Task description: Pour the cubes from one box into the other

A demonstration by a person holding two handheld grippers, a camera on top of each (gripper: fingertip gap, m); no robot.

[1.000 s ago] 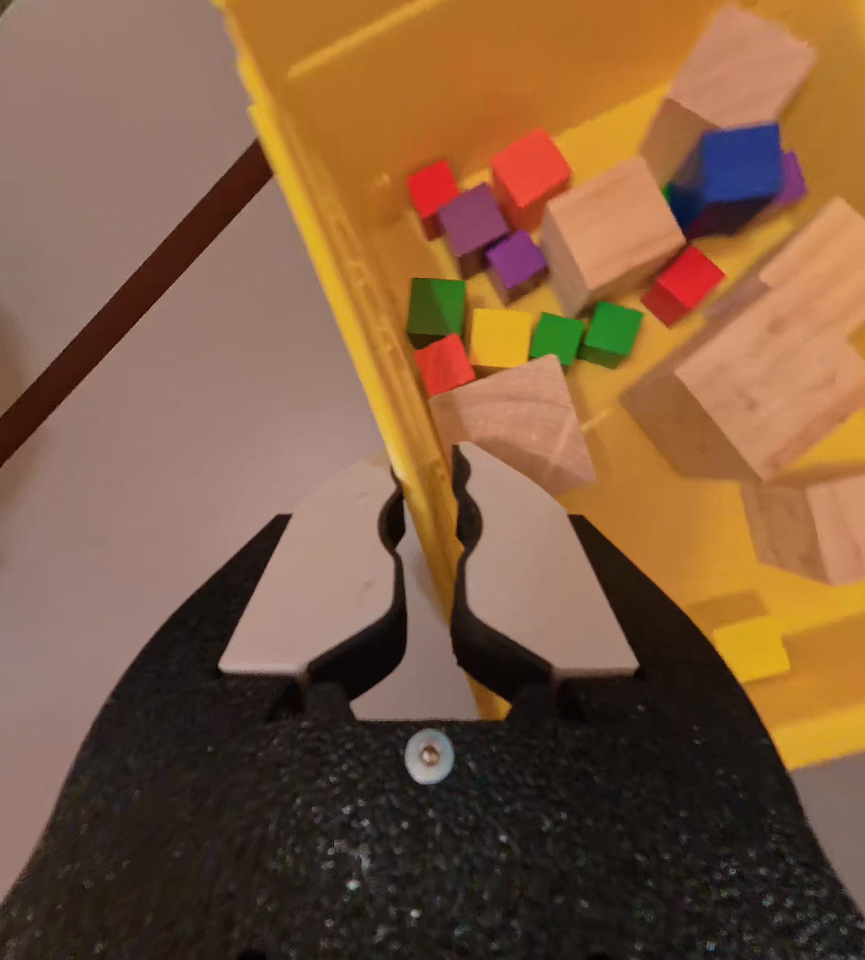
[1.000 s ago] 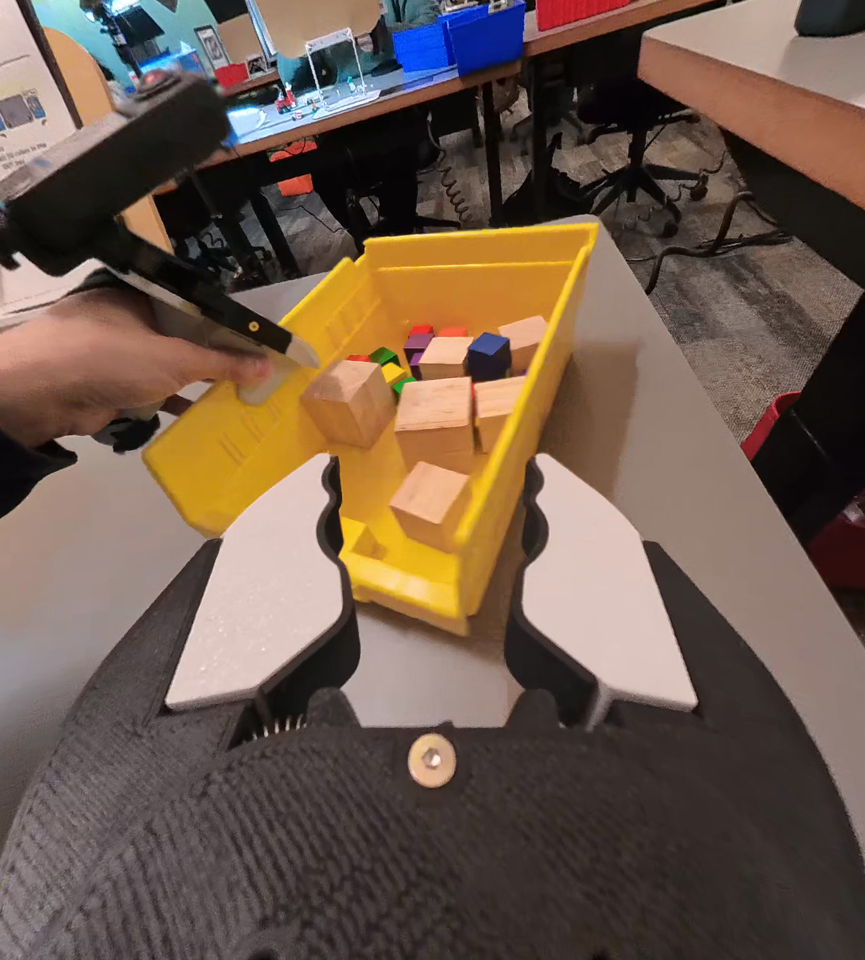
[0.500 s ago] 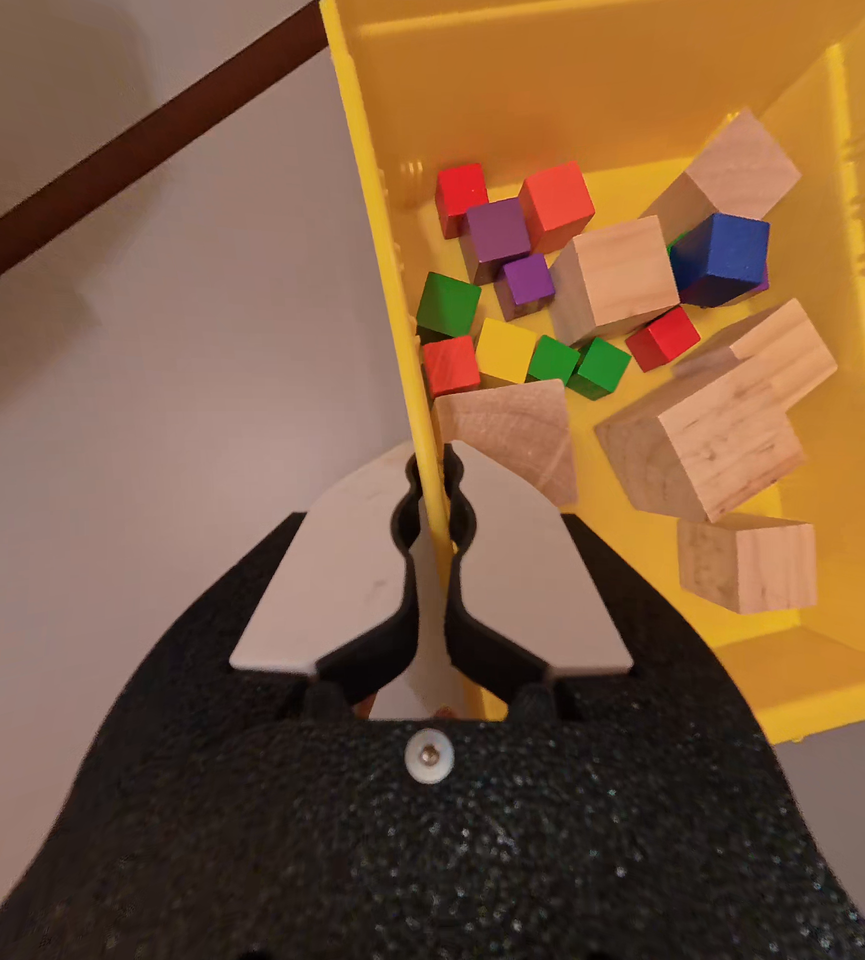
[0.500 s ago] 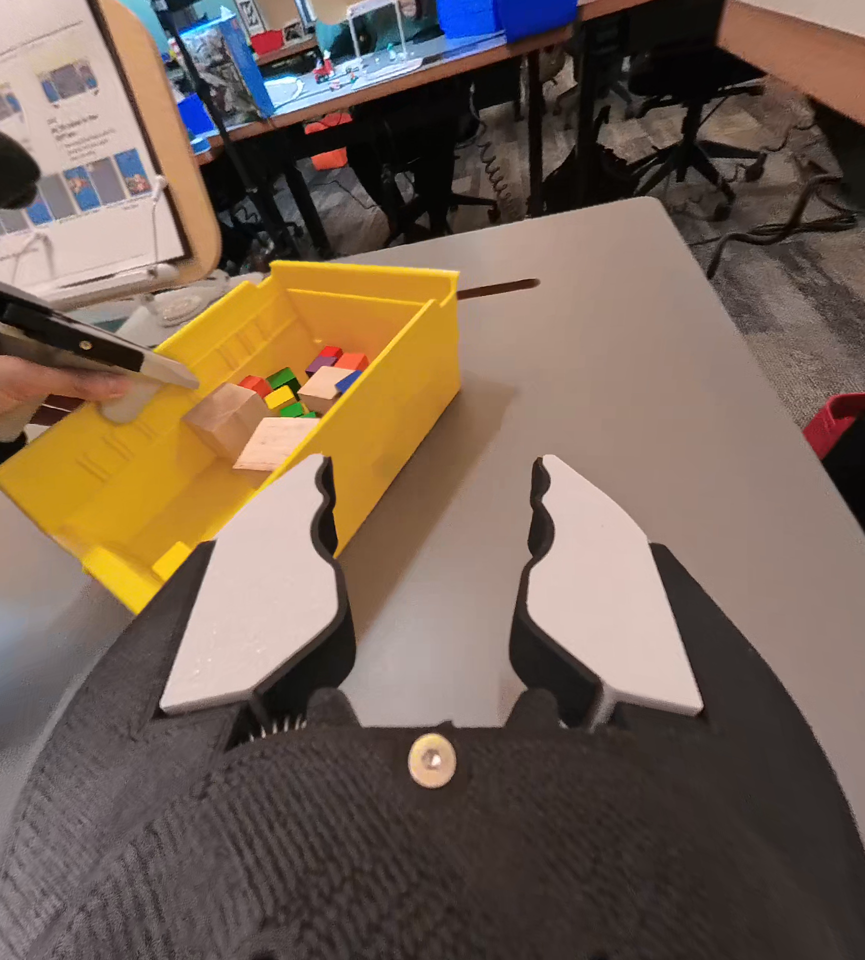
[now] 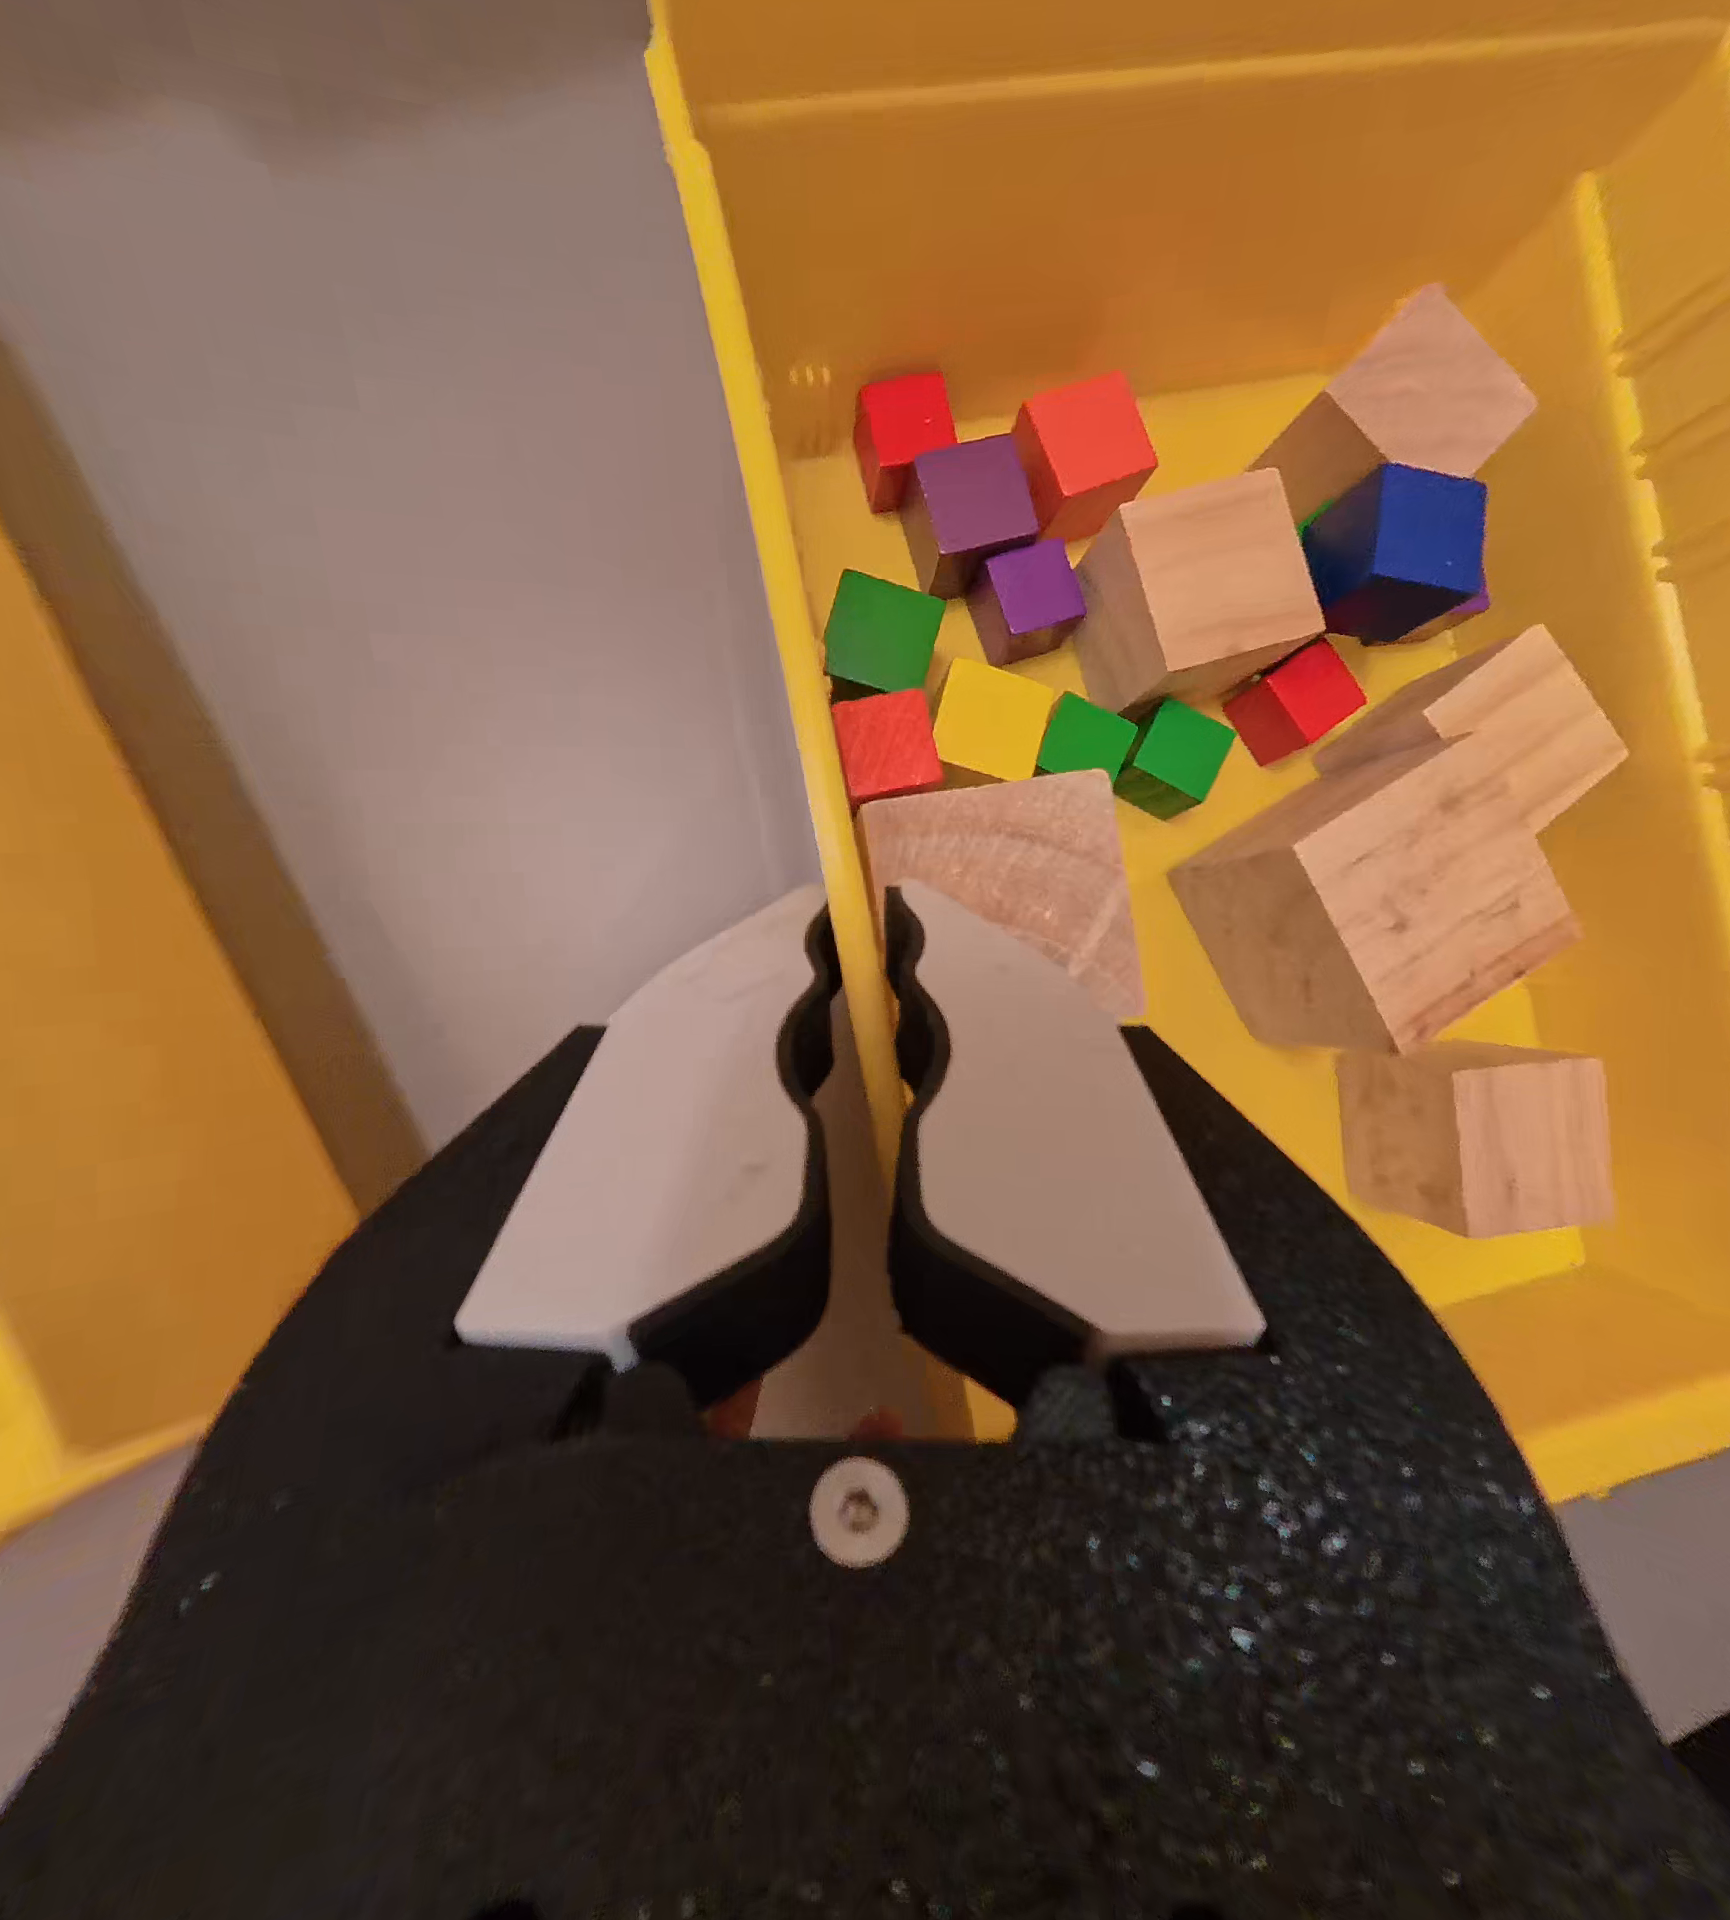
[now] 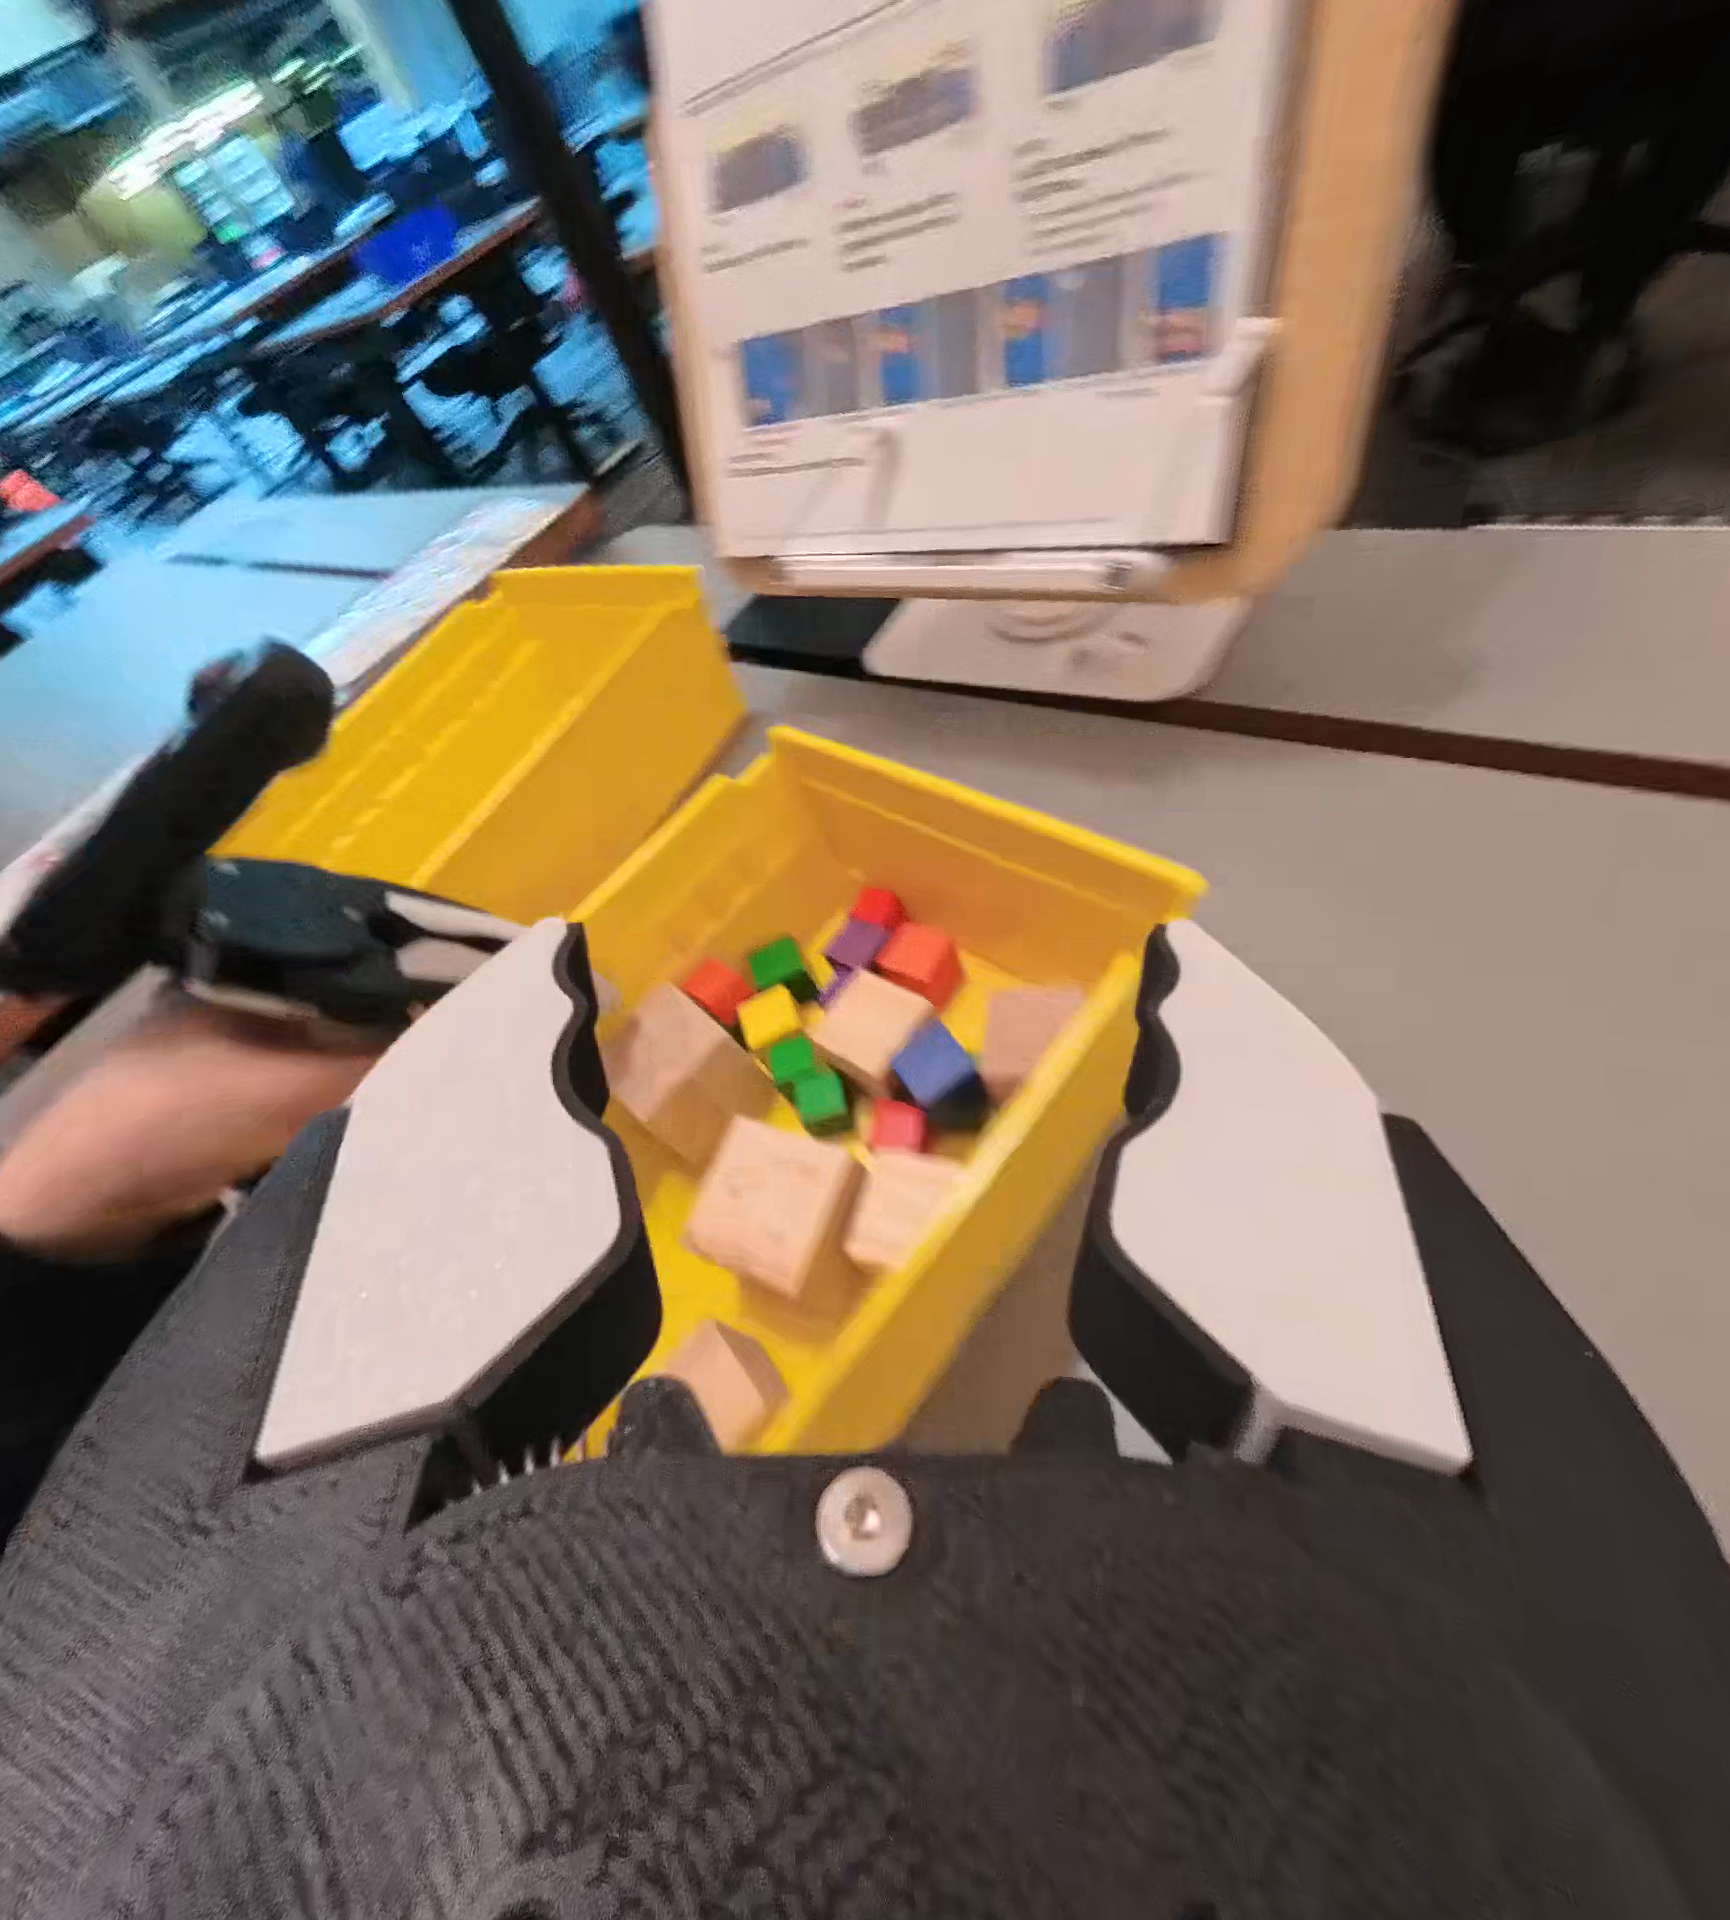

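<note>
Motion blur smears the second yellow box [image 5: 61, 935] in the left wrist view, and the picture's left edge cuts it off, so its contents cannot be told. The left gripper [image 5: 856, 925] covers the near stretch of the cube box's wall [image 5: 736, 364], and its right finger hides a corner of a wooden cube [image 5: 1006, 862]. A purple cube [image 5: 1463, 605] peeks from under the blue cube [image 5: 1401, 545], mostly hidden. From the right wrist, the poster board [image 6: 996, 270] is blurred and cropped at the top; the far desks [image 6: 217, 343] are a blue-tinted smear. The right gripper's left finger [image 6: 456, 1195] masks the left gripper's tips, and the nearest wooden cube [image 6: 726, 1377] is partly behind the black body.
</note>
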